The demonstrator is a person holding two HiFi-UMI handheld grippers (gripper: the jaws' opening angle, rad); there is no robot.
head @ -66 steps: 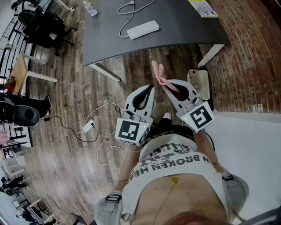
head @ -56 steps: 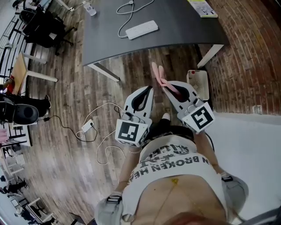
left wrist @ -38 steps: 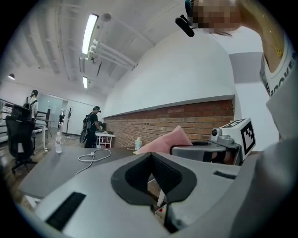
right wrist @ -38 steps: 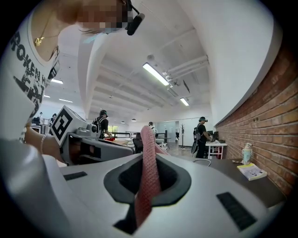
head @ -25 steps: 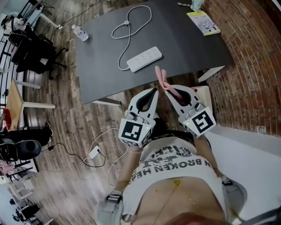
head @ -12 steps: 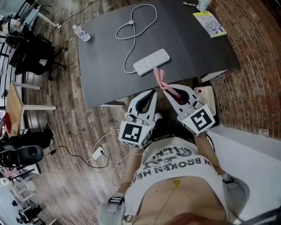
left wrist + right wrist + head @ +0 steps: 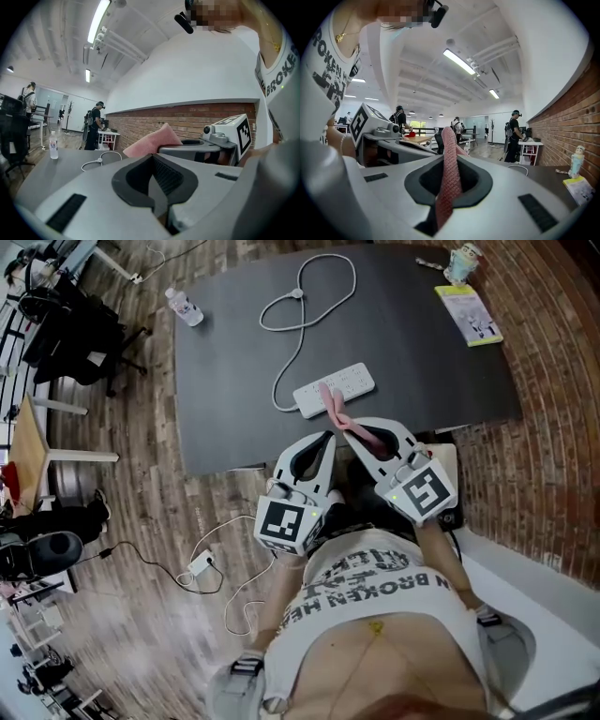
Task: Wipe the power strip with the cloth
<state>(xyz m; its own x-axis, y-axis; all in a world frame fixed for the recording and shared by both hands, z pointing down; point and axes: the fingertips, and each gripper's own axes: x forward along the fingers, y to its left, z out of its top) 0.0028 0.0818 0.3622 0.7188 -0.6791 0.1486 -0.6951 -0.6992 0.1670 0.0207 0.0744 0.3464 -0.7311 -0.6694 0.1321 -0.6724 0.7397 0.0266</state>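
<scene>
Power strip (image 7: 335,390): white, lying flat on the dark table (image 7: 225,399), near the edge closest to the person and set slantwise to that edge. Its white cord (image 7: 284,352) leaves the left end and loops across the tabletop toward the far side.

Cloth (image 7: 336,412): pink, held by the right gripper (image 7: 347,427). In the right gripper view the folded cloth (image 7: 449,173) runs up the seam between the two jaws, which are clamped onto it, and its free end stands up past the tips. In the head view that free end overlaps the near edge of the power strip. Whether cloth and strip touch cannot be told.

Left gripper (image 7: 327,437): jaws pressed together with nothing between them, as its own view shows. Its tips sit just beside those of the right gripper, a little nearer the person. Both grippers are held side by side in front of the person's waist, at the table's near edge, pointing toward the strip.

Other items noted:
- A clear bottle (image 7: 186,307) stands at the table's far left corner.
- A yellow booklet (image 7: 473,315) and a small figurine (image 7: 461,261) are at the far right corner.
- A white adapter (image 7: 202,565) with its cable lies on the wooden floor (image 7: 141,634), to the person's left.
- A brick wall (image 7: 553,381) runs along the right.
- Several people stand in the background of both gripper views.
</scene>
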